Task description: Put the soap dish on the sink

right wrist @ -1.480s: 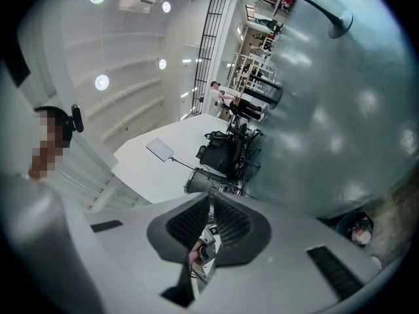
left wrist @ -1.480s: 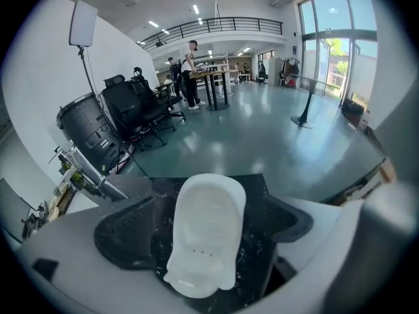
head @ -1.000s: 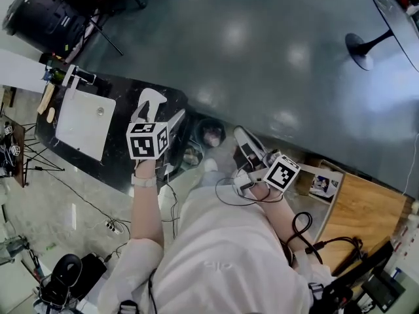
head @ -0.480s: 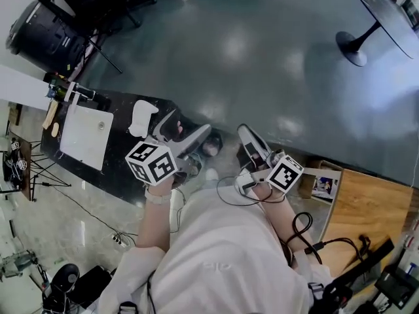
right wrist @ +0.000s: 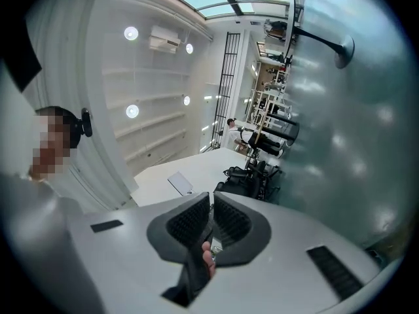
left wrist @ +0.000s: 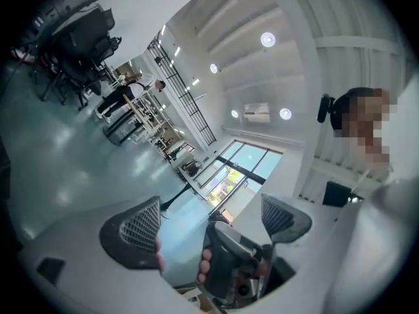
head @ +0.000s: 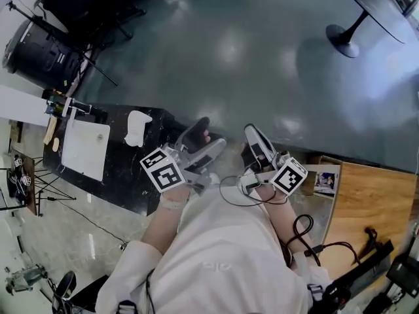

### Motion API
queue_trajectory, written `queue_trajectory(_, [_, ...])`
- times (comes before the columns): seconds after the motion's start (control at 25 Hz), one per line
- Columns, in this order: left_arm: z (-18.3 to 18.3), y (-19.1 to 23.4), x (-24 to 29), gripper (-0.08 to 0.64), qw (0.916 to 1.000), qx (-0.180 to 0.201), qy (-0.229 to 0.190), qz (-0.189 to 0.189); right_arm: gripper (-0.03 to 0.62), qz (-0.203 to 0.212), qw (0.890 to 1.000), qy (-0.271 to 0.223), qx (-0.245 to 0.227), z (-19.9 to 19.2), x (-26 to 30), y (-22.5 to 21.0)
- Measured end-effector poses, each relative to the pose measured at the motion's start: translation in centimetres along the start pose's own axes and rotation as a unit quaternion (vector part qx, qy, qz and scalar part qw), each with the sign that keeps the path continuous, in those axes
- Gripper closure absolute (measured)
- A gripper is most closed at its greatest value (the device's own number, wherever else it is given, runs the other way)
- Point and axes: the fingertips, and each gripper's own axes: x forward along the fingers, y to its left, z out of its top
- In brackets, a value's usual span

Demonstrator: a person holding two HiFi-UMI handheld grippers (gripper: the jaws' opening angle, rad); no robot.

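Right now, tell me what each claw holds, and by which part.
Nothing is held. The left claw is open and empty; the right claw is shut on nothing. The soap dish lies on the black counter, apart from both.

The left gripper has its two dark, mesh-patterned fingers spread wide apart, gripping nothing. Seen in the gap, a hand holds a grey moulded device. Beyond lie a glossy teal floor and black office chairs.
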Motion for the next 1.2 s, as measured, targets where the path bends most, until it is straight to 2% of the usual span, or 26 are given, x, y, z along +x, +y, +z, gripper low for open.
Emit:
queue_trajectory(0.24, [-1.3, -1.7, 1.1, 0.091, 0.9978, -0.045, -0.017, -0.046, 0.557, 0.000, 1.000, -0.019, -0.003, 0.9, -1.3, -0.1])
queue_trajectory(0.4, [-1.1, -2.3, 0.8, 0.164, 0.9957, -0.054, -0.039, -0.065, 0.557, 0.003, 1.000, -0.027, -0.002, 1.1, -1.4, 0.2])
queue_trajectory(0.52, [-0.8, -2.4, 0.5, 0.198, 0.9913, -0.077, -0.065, -0.084, 0.557, 0.003, 1.000, -0.028, -0.003, 1.1, -1.5, 0.1])
queue_trajectory(0.6, [-0.7, -2.1, 0.2, 0.242, 0.9892, -0.092, -0.077, -0.083, 0.557, 0.001, 1.000, -0.029, -0.003, 1.1, -1.5, 0.0])
queue_trajectory(0.88, [-0.4, -0.6, -0.7, 0.487, 0.9873, -0.107, -0.106, -0.050, 0.557, 0.001, 1.000, -0.023, -0.009, 0.8, -1.5, 0.2])
queue_trajectory(0.96, [-0.4, -0.2, -0.8, 0.525, 0.9859, -0.117, -0.110, -0.047, 0.557, 0.000, 1.000, -0.022, -0.009, 0.8, -1.5, 0.2])
queue_trajectory(1.2, [-0.2, 0.2, -1.0, 0.552, 0.9824, -0.138, -0.114, -0.053, 0.557, 0.001, 1.000, -0.017, -0.011, 0.8, -1.1, 0.3])
